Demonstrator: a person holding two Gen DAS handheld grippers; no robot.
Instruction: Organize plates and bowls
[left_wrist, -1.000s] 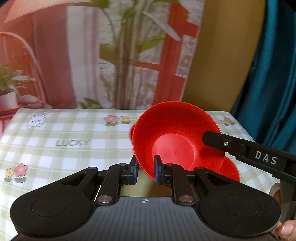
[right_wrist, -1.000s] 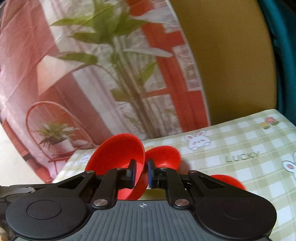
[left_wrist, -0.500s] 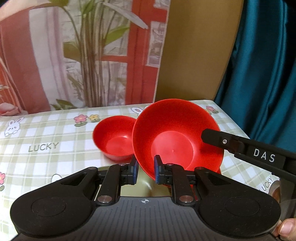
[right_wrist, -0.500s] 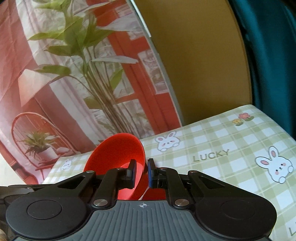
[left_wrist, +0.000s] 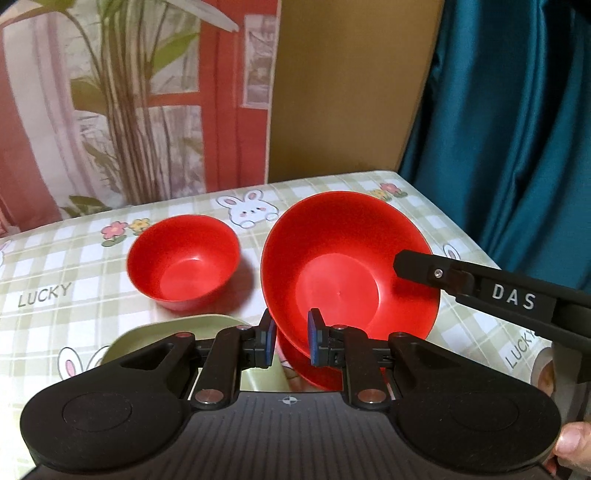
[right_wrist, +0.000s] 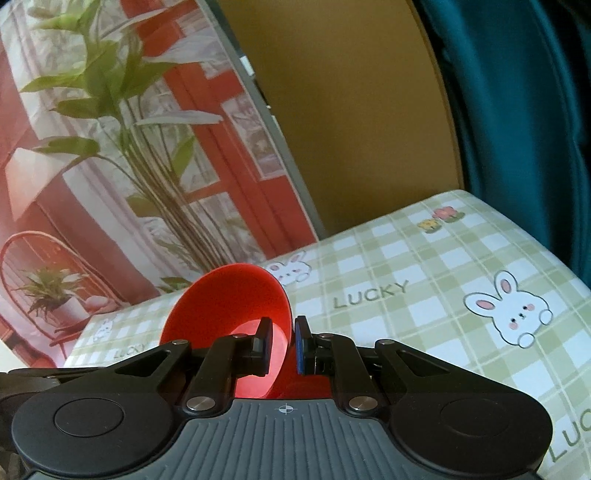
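Bowls first: small red bowl (left_wrist: 183, 267) stands on the checked tablecloth (left_wrist: 55, 273), ahead-left of the left gripper (left_wrist: 290, 341); left gripper pinches the near rim of the large red bowl (left_wrist: 349, 271); right gripper (right_wrist: 282, 345) clamps its opposite rim, bowl tilted.

- Left gripper (left_wrist: 290, 339): black linkage arms, silver pivot screws, blue pads (left_wrist: 314, 341), ribbed grey body, crosshair mark.
- Right gripper (right_wrist: 282, 345): matching black build; white "DAS" lettering on its finger.
- Bare thumb (left_wrist: 570, 441), near right.
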